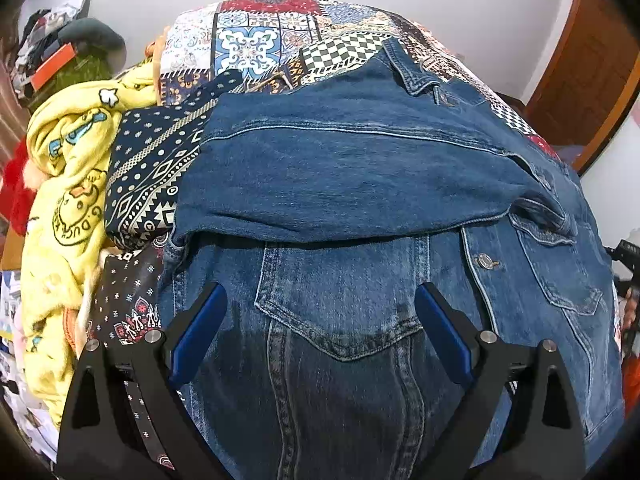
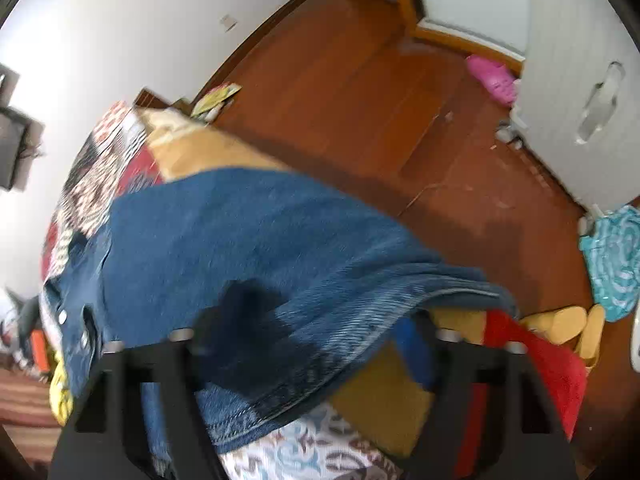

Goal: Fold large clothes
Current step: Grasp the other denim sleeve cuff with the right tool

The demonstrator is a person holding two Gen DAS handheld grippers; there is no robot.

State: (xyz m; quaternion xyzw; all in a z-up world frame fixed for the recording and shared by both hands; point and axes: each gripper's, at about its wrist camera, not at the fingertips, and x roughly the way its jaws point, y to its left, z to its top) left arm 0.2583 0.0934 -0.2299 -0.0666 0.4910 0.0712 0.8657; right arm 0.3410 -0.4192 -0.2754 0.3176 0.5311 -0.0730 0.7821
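Denim fills most of both views: a blue denim jacket (image 1: 360, 184) lies spread on a bed covered by a patchwork bedspread (image 1: 248, 44), with one panel folded across its upper part and a chest pocket and metal button showing below the fold. The left gripper (image 1: 320, 320) hangs over that pocket with its blue-padded fingers (image 1: 200, 332) spread wide, nothing between them; whether the tips touch the cloth cannot be told.

Toward the bed's left edge a yellow duck-print garment (image 1: 68, 200) and a dark patterned cloth (image 1: 152, 172) lie bunched against the jacket, both partly covered by it and cut off at the frame's rim.

The right wrist view is blurred. The jacket's hem (image 2: 280, 400) drapes over the right gripper (image 2: 304, 344), hiding its left finger almost wholly; only a blue pad of the other finger (image 2: 412, 344) shows beneath the fabric. The denim lies between the fingers, yet whether they press on it cannot be made out. Under the hem a red cloth (image 2: 532, 364), a mustard patch and a floral print show only in part. Beyond the bed's far edge lies a wooden floor (image 2: 360, 100).
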